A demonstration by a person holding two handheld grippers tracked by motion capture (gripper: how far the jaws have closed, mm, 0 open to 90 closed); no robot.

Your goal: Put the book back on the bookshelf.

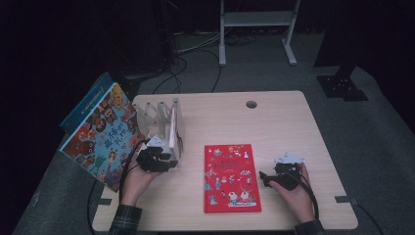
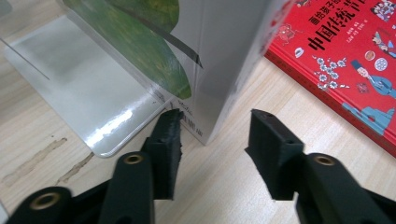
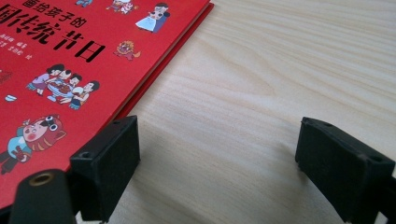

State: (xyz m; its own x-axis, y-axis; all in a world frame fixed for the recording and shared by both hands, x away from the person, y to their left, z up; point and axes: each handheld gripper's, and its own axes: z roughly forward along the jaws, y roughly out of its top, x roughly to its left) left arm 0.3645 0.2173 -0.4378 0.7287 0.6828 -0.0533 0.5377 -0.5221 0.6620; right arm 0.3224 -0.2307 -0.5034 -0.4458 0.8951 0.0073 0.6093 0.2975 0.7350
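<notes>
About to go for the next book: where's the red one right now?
In the high view the red book lies flat on the table, centre front, between the left gripper at the clear rack and the right gripper beside its right edge.

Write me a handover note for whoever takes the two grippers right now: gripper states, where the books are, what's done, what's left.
Left gripper: open, jaws either side of the lower corner of the white-covered book standing in the clear acrylic book rack; pads not pressing it.
Right gripper: open, empty, over bare wooden table just right of the red picture book.
Red picture book lies flat at table centre. A large blue illustrated book leans at the table's left edge.
Done: white-covered book appears racked.
Left, probably: rack the red picture book, perhaps the blue one too.
</notes>
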